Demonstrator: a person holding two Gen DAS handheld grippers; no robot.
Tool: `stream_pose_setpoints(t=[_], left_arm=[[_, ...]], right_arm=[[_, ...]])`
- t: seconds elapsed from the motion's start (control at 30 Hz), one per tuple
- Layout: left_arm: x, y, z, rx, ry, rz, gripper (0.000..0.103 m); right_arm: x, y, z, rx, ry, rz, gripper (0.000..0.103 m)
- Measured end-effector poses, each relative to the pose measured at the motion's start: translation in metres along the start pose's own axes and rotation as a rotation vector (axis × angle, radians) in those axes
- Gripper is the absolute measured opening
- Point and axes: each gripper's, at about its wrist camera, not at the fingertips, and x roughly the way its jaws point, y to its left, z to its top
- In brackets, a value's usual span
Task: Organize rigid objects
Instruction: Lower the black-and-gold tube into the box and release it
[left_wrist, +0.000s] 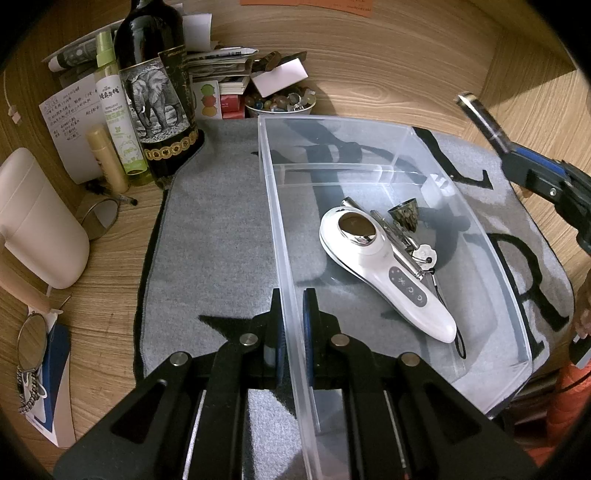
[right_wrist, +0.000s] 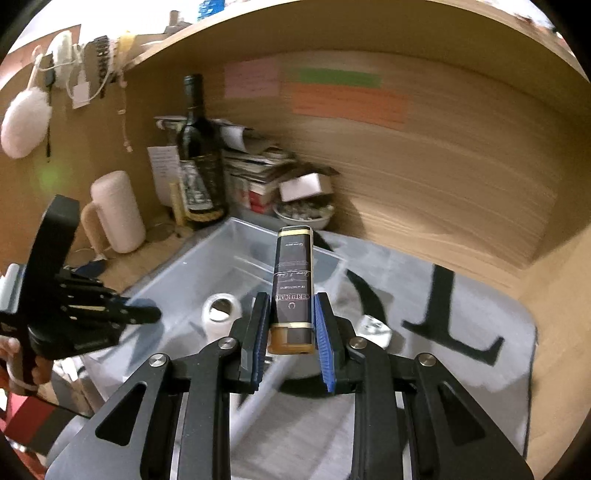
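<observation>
left claw (left_wrist: 293, 325) clamped on clear bin (left_wrist: 369, 122) wall | right claw (right_wrist: 288, 332) grips dark box (right_wrist: 293, 280) above bin | risk: our shallow end-grip lets box pivot and drop outside

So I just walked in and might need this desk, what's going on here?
A person is sorting small items into a clear plastic bin on a grey mat. The left tongs are clamped on the bin's near wall. The right tongs grip a slim dark box above the mat. A white handheld device, keys and a small cup already lie inside.
</observation>
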Motion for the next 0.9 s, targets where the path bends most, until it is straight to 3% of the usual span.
stream_pose_setpoints(t=[0.57, 0.9], left_arm=[[0.000, -0.001, 0.001, 0.001, -0.001, -0.004, 0.008], [0.000, -0.001, 0.001, 0.000, -0.001, -0.005, 0.008]], right_arm=[[0.066, 0.030, -0.008, -0.060, 0.169, 0.046, 0.022], [0.076, 0.036, -0.016, -0.077, 0.216, 0.053, 0.022]])
